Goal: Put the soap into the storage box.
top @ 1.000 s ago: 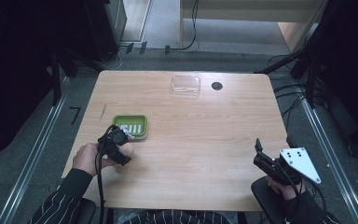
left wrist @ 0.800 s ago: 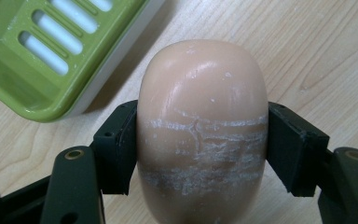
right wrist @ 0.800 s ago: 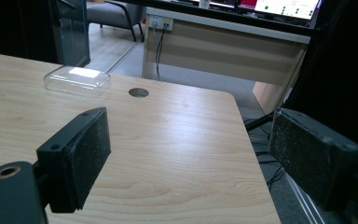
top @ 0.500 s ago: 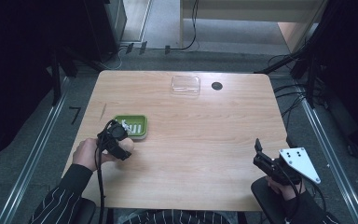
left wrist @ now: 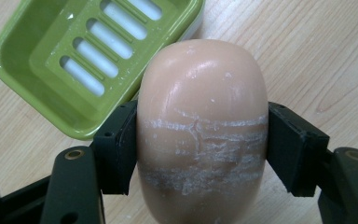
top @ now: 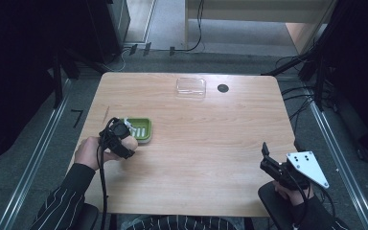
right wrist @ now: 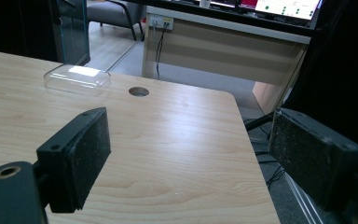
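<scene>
peach soap (left wrist: 201, 126) clamped in left gripper (left wrist: 200, 144)

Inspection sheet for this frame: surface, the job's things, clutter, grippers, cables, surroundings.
Surface: wooden table, bare over most of its top, with a round hole near the far edge.
Job's things: pink soap bar, whitish scuffs on it, held just beside the green soap dish; the dish's slotted tray holds nothing.
Clutter: clear plastic lid at the far edge.
Grippers: left gripper shut on the soap bar; right gripper open, nothing between its jaws, at the near right corner.
Cables: black cable trails from the left gripper; more on the floor.
Surroundings: dark curtains, grey floor.
</scene>
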`<action>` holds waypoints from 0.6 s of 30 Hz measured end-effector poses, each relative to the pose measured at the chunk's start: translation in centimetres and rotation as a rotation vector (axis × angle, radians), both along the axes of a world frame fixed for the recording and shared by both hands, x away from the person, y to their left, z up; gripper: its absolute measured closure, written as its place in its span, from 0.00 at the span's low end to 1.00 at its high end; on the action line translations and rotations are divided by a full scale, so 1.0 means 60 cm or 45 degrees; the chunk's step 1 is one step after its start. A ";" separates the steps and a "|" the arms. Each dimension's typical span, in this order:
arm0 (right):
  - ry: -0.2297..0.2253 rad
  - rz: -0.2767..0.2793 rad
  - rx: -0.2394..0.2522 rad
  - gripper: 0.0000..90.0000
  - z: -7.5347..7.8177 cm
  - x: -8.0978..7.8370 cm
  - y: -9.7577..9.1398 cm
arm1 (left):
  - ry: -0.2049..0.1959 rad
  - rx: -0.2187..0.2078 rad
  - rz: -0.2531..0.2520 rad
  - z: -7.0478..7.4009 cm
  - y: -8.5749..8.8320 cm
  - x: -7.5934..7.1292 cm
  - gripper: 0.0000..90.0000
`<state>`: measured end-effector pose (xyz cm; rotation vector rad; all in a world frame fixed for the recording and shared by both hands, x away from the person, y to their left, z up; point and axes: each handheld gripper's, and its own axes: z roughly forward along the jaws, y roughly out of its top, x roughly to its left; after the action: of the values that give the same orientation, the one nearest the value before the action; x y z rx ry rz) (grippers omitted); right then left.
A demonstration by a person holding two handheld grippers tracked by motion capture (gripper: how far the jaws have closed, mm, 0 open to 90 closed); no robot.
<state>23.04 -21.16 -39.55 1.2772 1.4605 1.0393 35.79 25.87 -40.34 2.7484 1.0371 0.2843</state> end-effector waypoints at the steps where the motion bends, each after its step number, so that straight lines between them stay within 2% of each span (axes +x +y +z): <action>1: -0.001 0.002 -0.002 0.15 0.000 0.000 0.000 | 0.005 0.001 -0.002 0.001 0.000 0.001 0.37; 18: 0.006 0.004 -0.013 0.15 0.000 0.001 0.002 | -0.020 -0.013 -0.004 0.011 0.000 0.020 0.37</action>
<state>23.09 -21.02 -39.55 1.2708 1.4703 1.0302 37.00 25.89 -39.69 2.7338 1.0269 0.2990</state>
